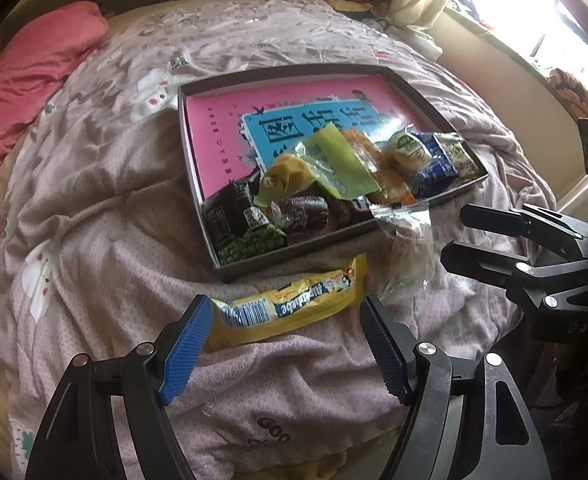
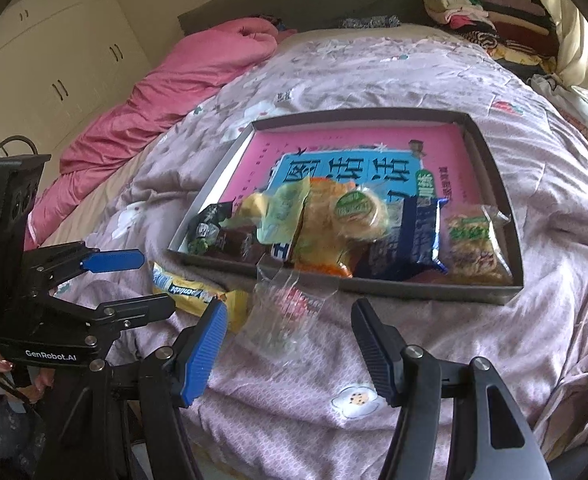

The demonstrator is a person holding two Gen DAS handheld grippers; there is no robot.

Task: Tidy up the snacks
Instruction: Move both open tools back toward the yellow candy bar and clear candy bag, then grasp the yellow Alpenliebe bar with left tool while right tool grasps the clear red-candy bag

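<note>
**A:** Left wrist view first. What's seen closest to the lens?

**B:** The left gripper (image 1: 285,326), bottom centre of the frame, spread wide with nothing clamped. A yellow snack pack (image 1: 289,308) is laid on the quilt (image 1: 105,208) just past the blue pads (image 1: 187,344), roughly in the gap between them; whether it's touched by either pad can't really be told. Above it, mid-frame, a shallow dark box (image 1: 191,152) with a pink and blue floor is parked on the quilt, and the snacks are heaped in its lower half: a green pea bag (image 1: 253,244), a lime-green packet (image 1: 342,160), a blue packet (image 1: 438,160). A clear wrapper (image 1: 406,220) is draped over the box's lower right edge. The right gripper (image 1: 454,236) is seen at the right edge, spread open too.

**A:** And the right wrist view?

**B:** The right gripper (image 2: 289,344) is shown bottom centre, fingers held wide, nothing grabbed. The clear wrapper (image 2: 281,312) is lying between and just beyond them, below the box (image 2: 490,160) rim. The yellow snack pack (image 2: 189,290) is found left of that, with the left gripper (image 2: 153,284) at the left edge, open. A pink blanket (image 2: 173,92) is bunched upper left.
</note>
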